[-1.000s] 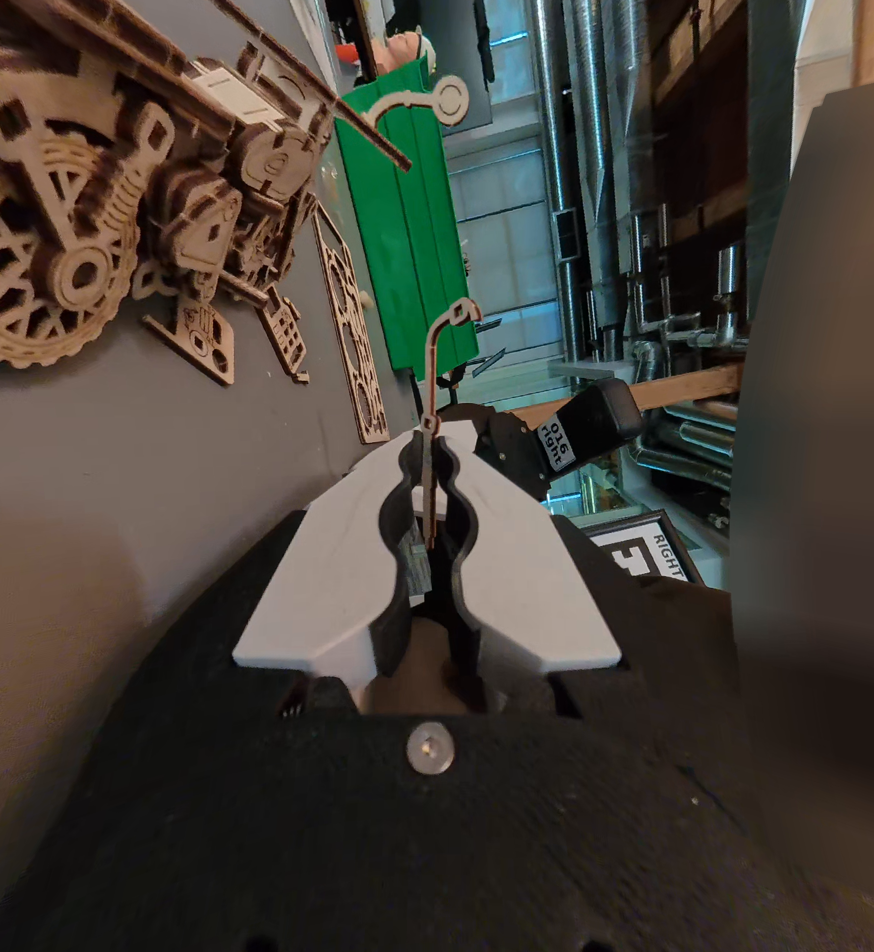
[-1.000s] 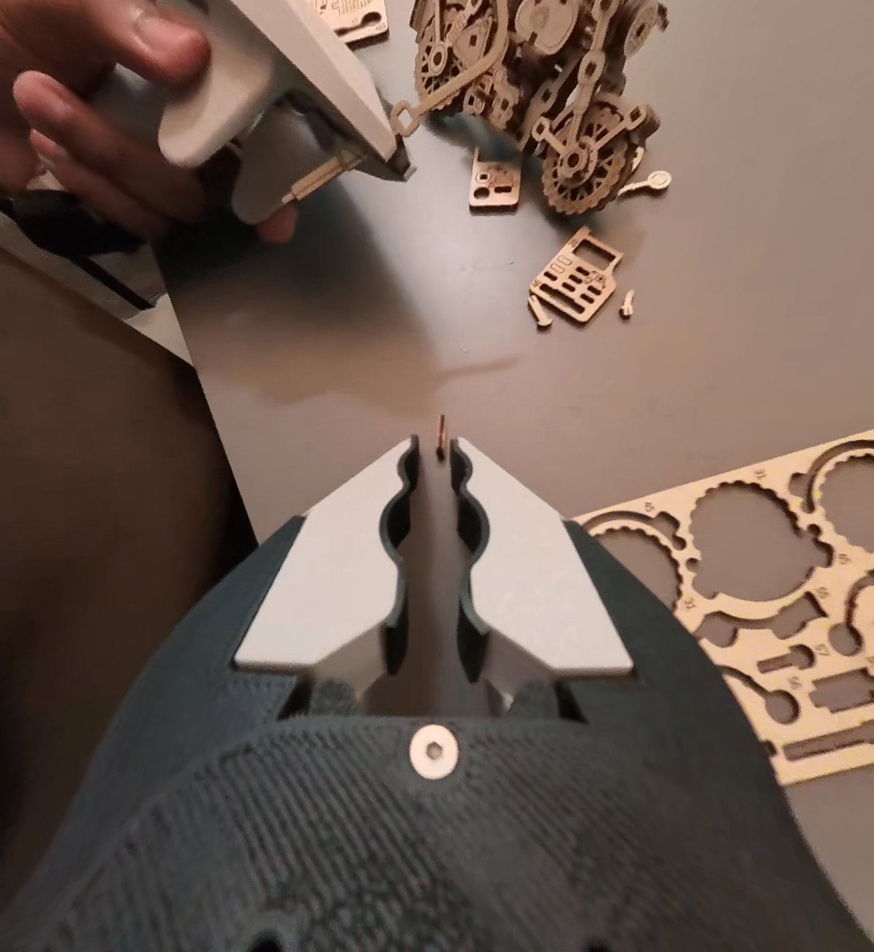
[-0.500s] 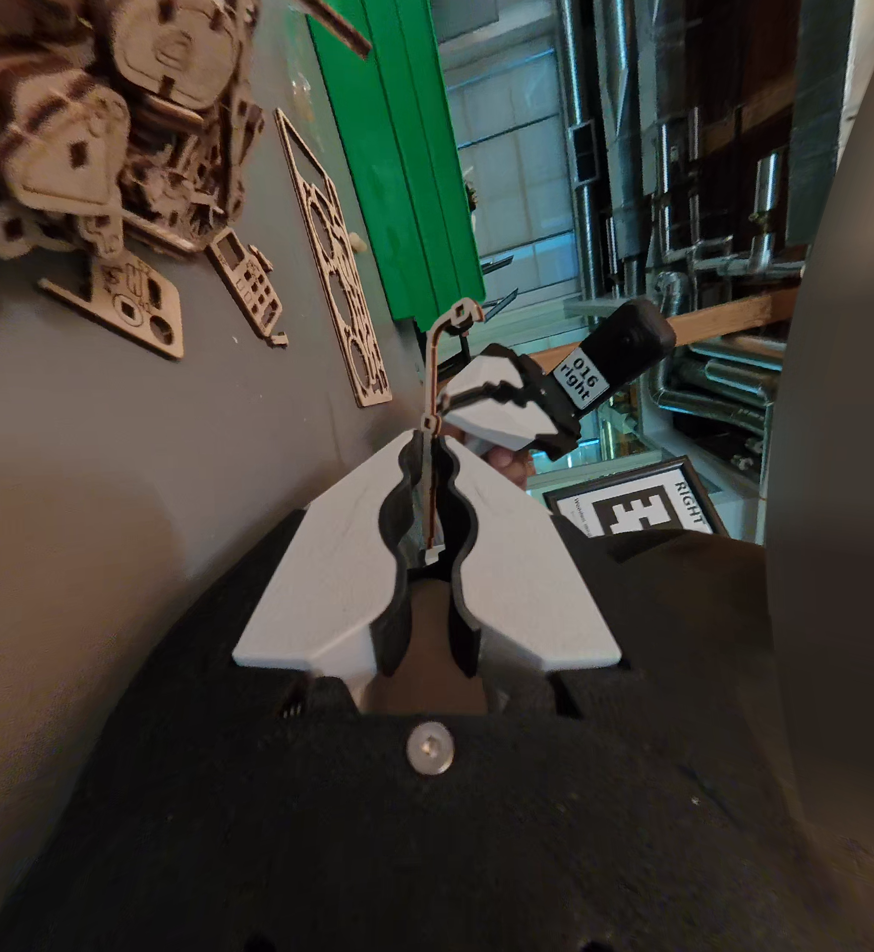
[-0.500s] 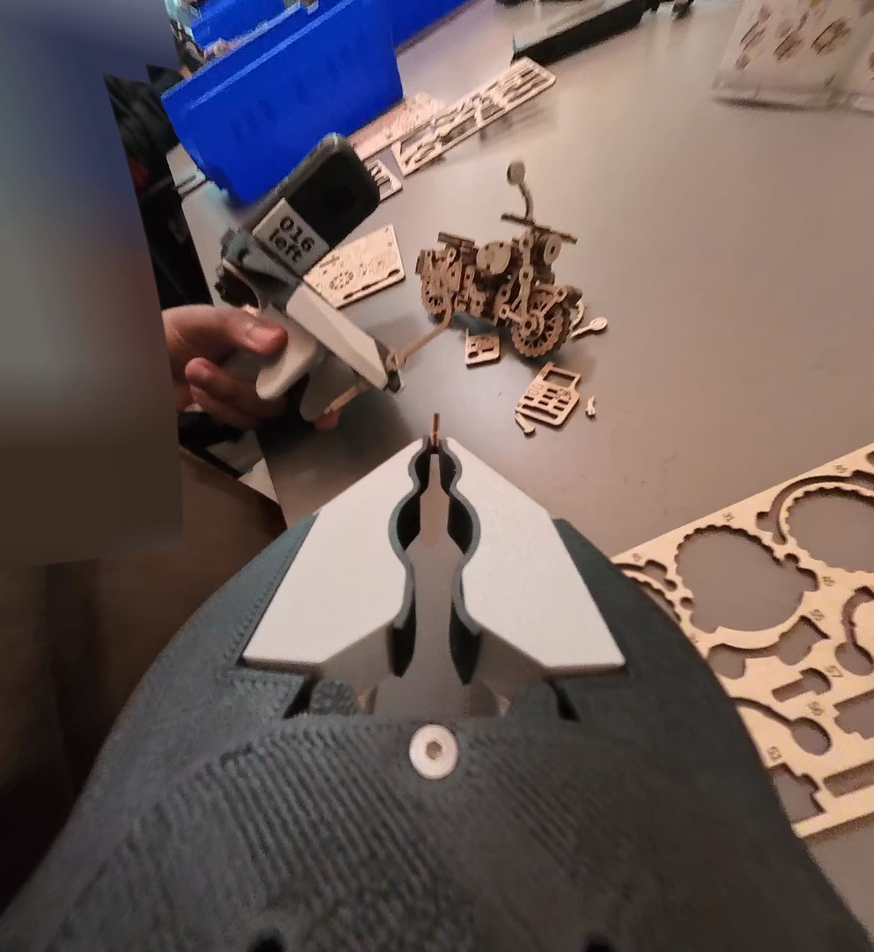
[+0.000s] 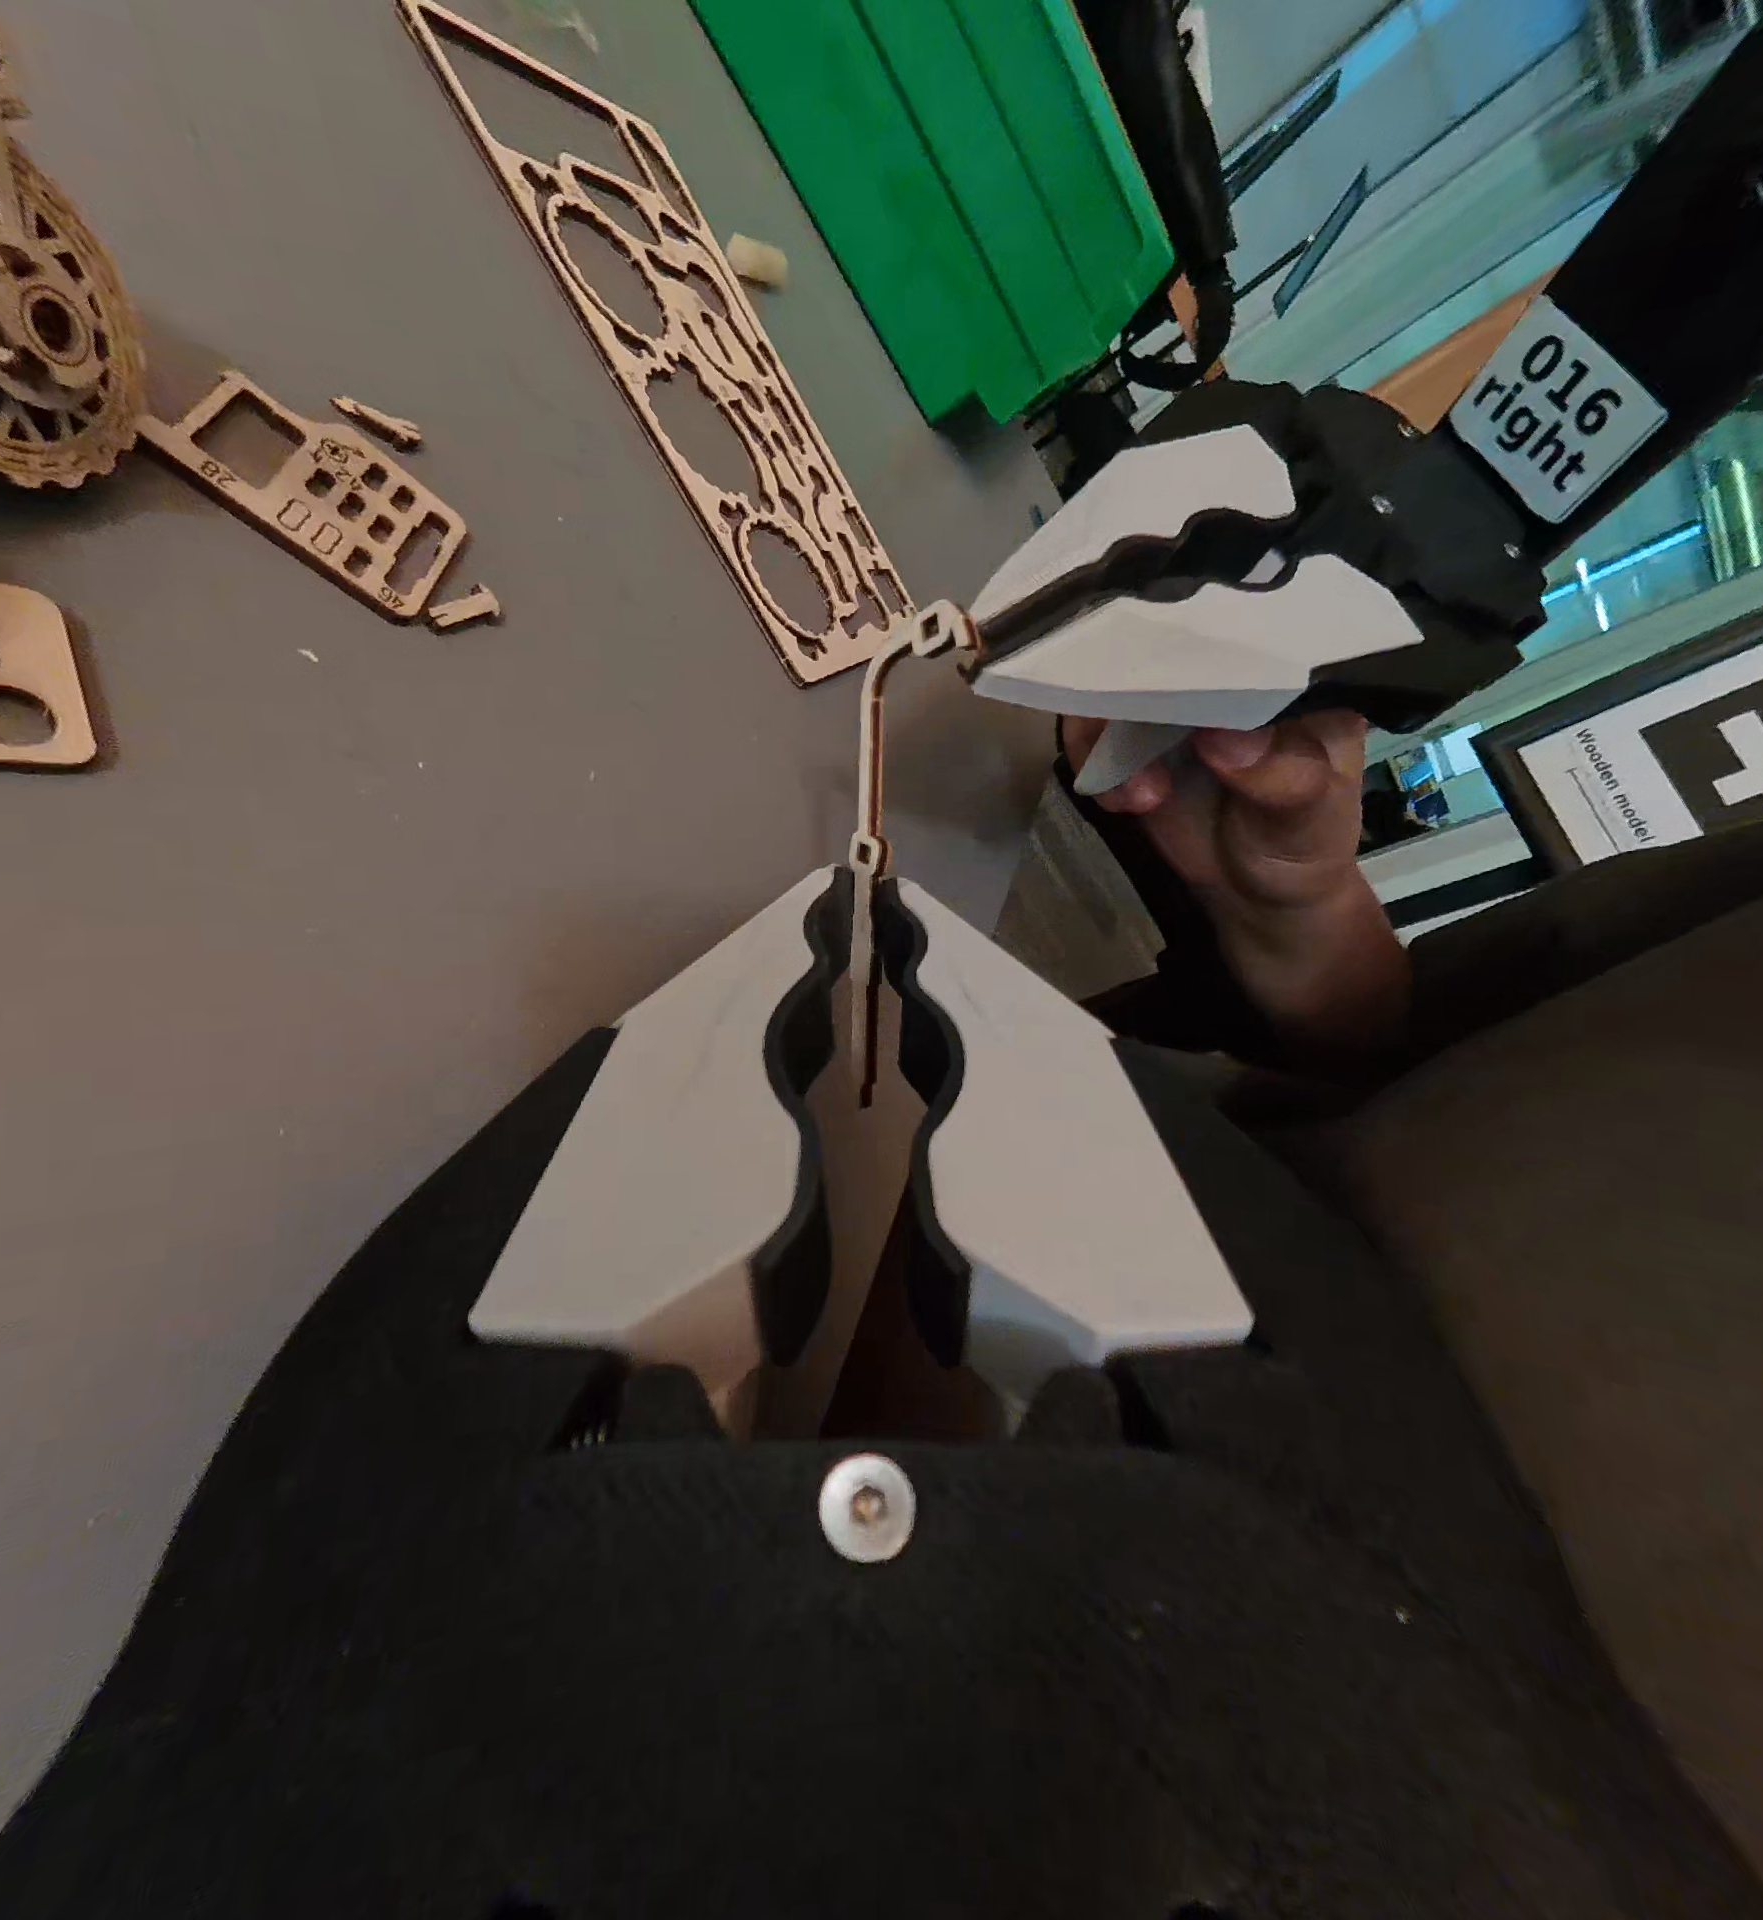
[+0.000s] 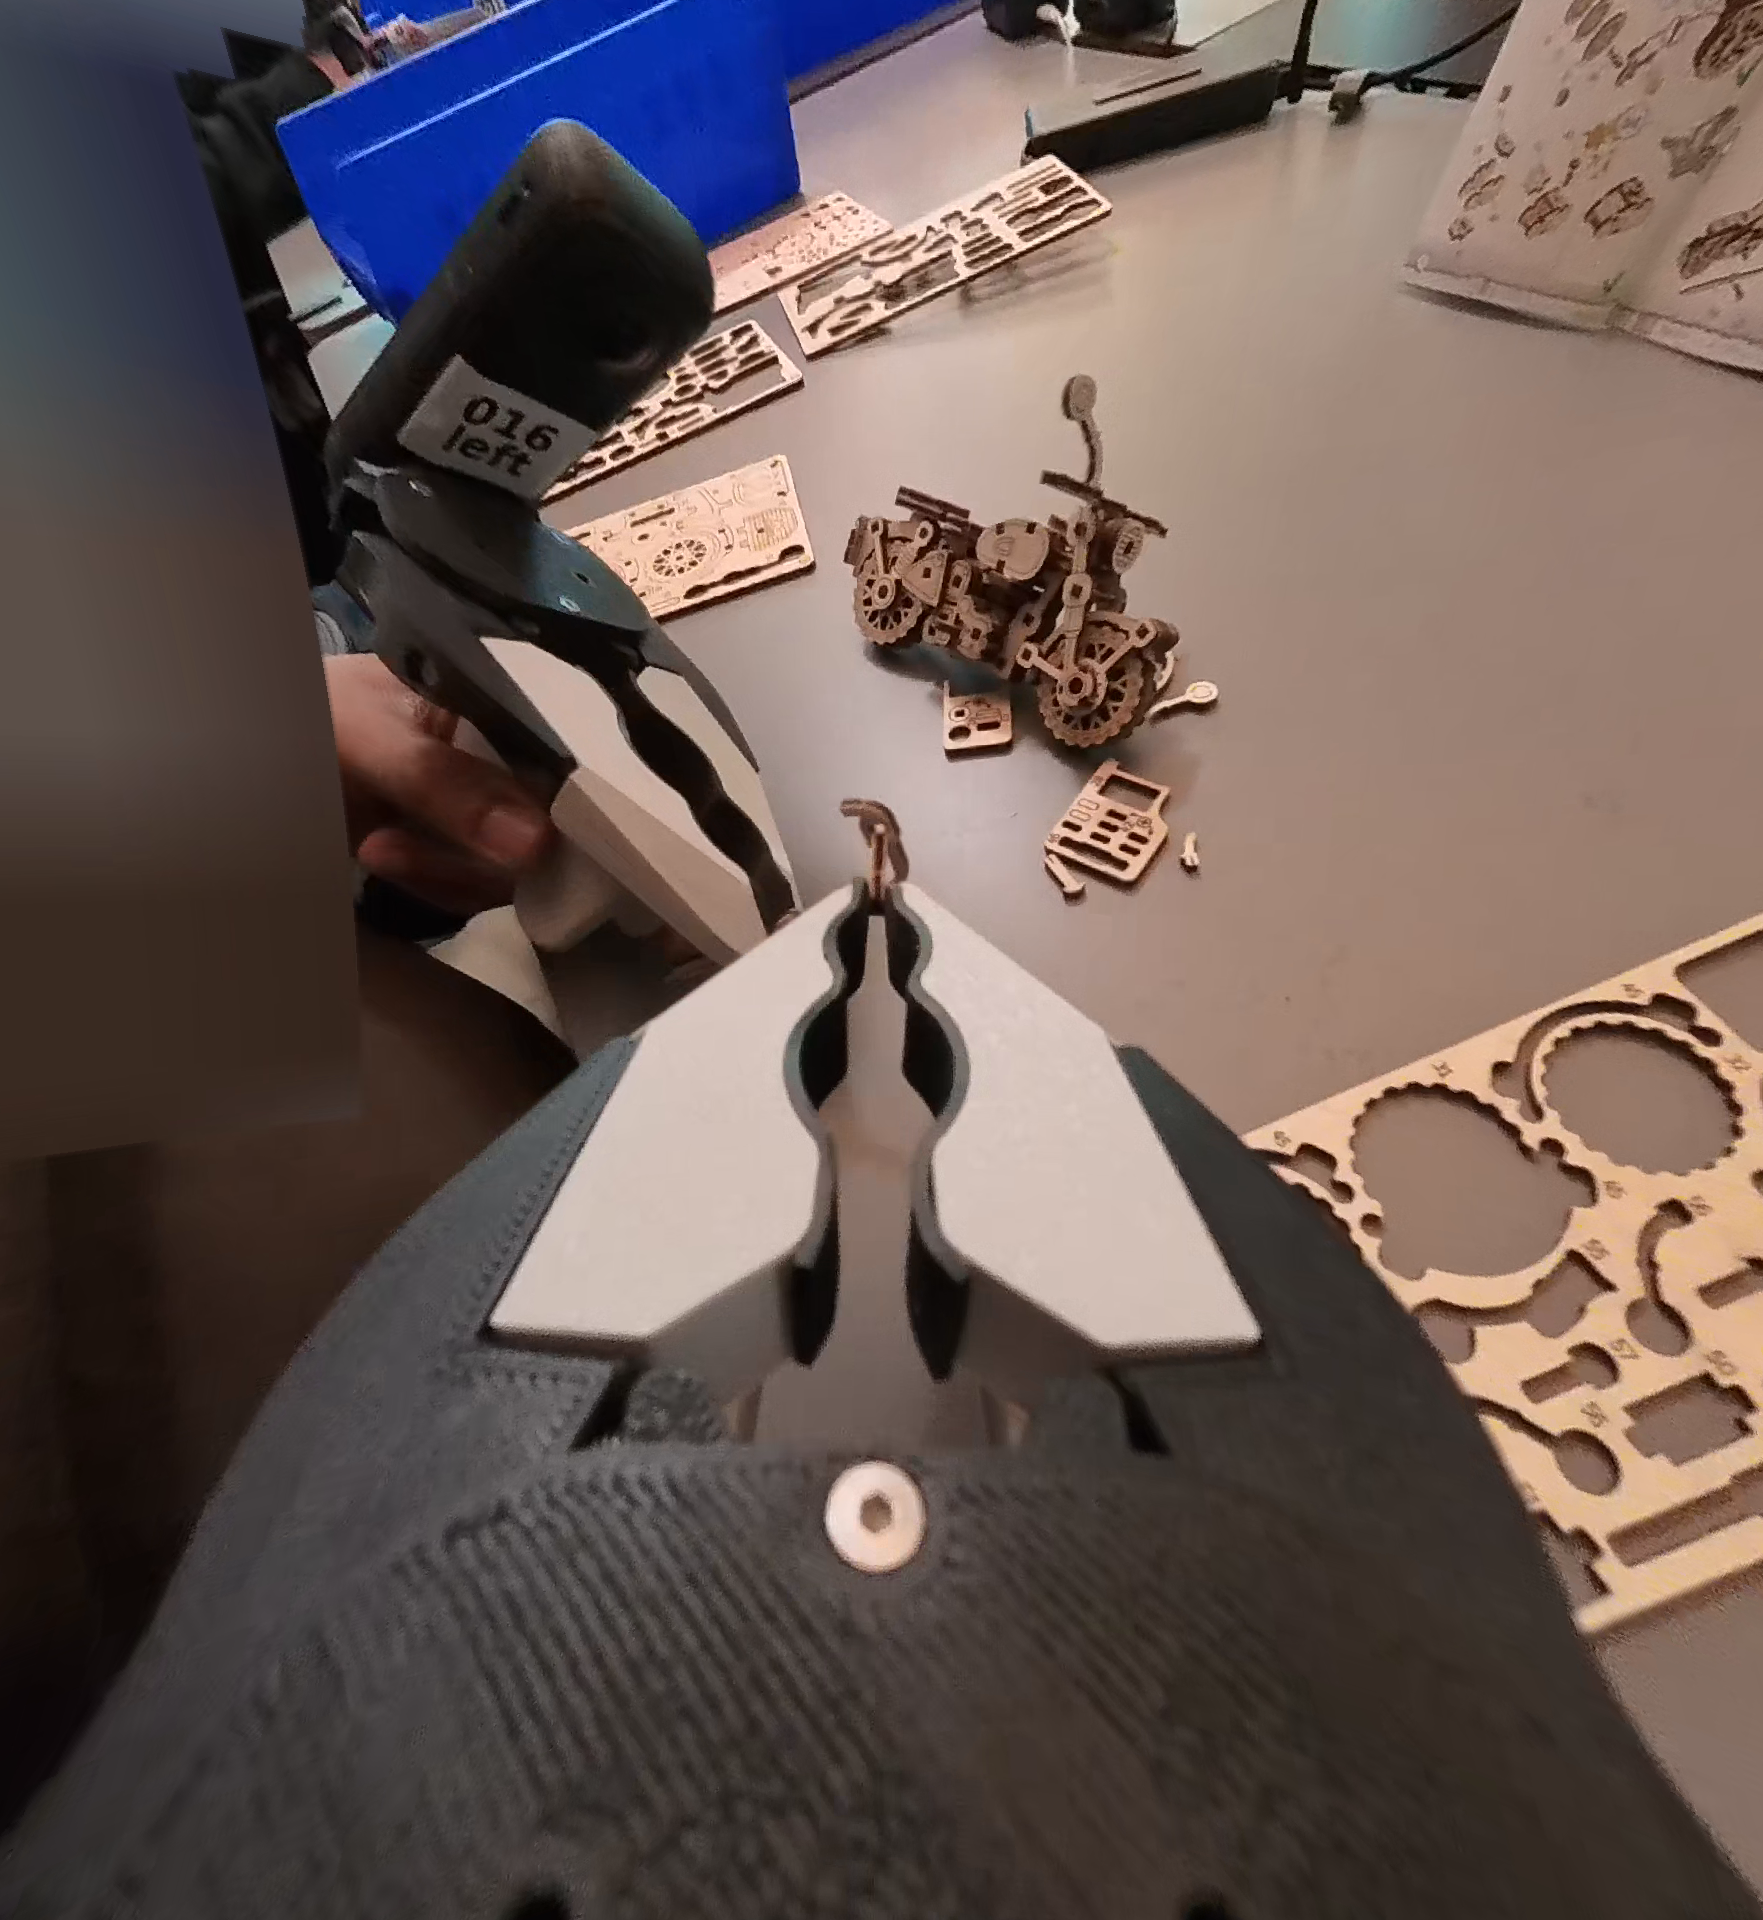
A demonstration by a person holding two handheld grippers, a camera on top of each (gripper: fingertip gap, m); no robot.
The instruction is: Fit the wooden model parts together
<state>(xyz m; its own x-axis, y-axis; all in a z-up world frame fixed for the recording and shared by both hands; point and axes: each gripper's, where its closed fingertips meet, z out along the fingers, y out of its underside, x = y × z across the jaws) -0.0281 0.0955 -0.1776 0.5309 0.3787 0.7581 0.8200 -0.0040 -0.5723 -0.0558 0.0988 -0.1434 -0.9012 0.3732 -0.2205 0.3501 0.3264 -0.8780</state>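
My left gripper (image 5: 864, 883) is shut on a thin bent wooden rod (image 5: 869, 769) that sticks out past its fingertips. My right gripper (image 6: 872, 896) is shut on a small wooden piece (image 6: 871, 871). In the left wrist view the right gripper (image 5: 972, 642) has its tip against the square eye at the rod's far end (image 5: 939, 631). Both grippers are held above the grey table's near edge. The wooden motorcycle model (image 6: 1012, 634) stands farther off on the table (image 6: 1376, 520); its wheel shows at the left edge of the left wrist view (image 5: 15, 343).
Several small loose parts lie by the model, among them a fretted piece (image 6: 1111, 826) (image 5: 305, 488). Punched-out part sheets (image 6: 1583, 1195) (image 5: 690, 343) lie on the table. A green bin (image 5: 939, 156), a blue bin (image 6: 544, 156) and an instruction sheet (image 6: 1635, 156) stand farther back. My hands' fingertips stand some 5 cm from each other.
The left gripper has drawn back from the model with the rod. The right gripper has risen and closed in, so its tip now meets the rod's far end.
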